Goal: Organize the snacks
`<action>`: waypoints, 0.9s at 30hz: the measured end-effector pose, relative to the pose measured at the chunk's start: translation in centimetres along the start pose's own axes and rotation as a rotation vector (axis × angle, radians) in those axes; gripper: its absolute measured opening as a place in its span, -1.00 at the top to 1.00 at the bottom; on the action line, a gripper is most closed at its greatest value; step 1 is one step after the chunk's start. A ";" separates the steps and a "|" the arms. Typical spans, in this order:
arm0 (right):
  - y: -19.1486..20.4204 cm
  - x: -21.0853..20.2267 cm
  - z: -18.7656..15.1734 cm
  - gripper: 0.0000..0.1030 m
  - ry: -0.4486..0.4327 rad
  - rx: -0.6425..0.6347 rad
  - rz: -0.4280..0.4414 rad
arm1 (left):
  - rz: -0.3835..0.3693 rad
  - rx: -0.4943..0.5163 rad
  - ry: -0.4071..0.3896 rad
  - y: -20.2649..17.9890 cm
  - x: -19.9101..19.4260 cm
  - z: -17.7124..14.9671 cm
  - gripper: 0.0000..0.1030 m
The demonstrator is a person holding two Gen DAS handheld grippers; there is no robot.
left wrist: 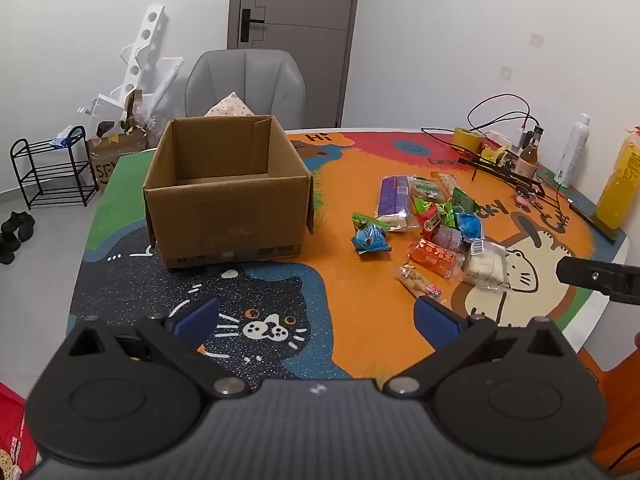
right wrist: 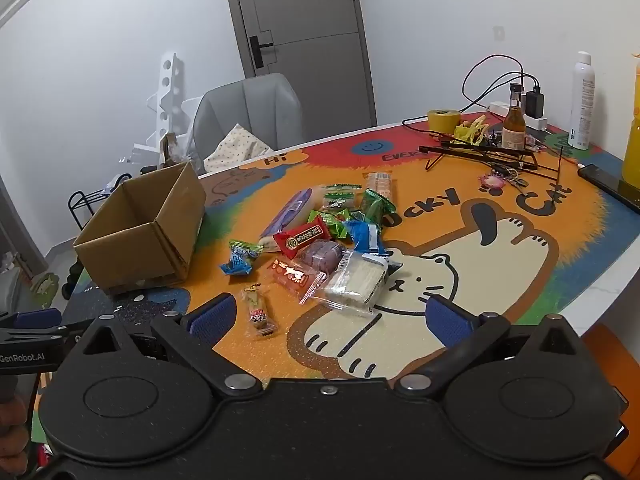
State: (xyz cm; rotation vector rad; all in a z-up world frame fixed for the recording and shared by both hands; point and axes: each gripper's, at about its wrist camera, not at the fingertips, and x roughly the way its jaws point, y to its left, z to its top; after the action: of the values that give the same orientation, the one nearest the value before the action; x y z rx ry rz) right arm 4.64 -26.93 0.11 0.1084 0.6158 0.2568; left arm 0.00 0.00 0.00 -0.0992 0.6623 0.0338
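Both hand-held grippers poised above the tabletop (left wrist: 360, 340), tilted downward.
Left hand-held gripper (left wrist: 316, 322) and right hand-held gripper (right wrist: 336, 316): released, empty; snack pile (right wrist: 328, 236) at 12 o'clock of the right, cardboard box (left wrist: 228, 196) at 11 o'clock of the left.

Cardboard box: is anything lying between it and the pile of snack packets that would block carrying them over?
Nothing visible does. Bare patterned table mat separates the open brown cardboard box from the pile of wrapped snack packets. The closest, a small blue and green packet, lies apart from the box. The box's top is open, nothing visible inside.
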 end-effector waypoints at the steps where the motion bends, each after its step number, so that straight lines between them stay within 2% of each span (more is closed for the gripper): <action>1: 0.0 0.0 0.0 -1.00 0.000 0.000 0.000 | 0.000 0.000 -0.001 0.0 0.0 0.0 -1.00; 27: 0.1 0.1 0.0 -1.00 0.004 0.001 -0.004 | -0.002 0.000 -0.008 0.1 -0.3 0.2 -1.00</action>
State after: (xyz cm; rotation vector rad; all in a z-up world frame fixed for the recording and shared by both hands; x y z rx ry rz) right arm 4.69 -26.82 0.05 0.1077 0.6197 0.2528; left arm -0.09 0.09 0.31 -0.0996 0.6546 0.0319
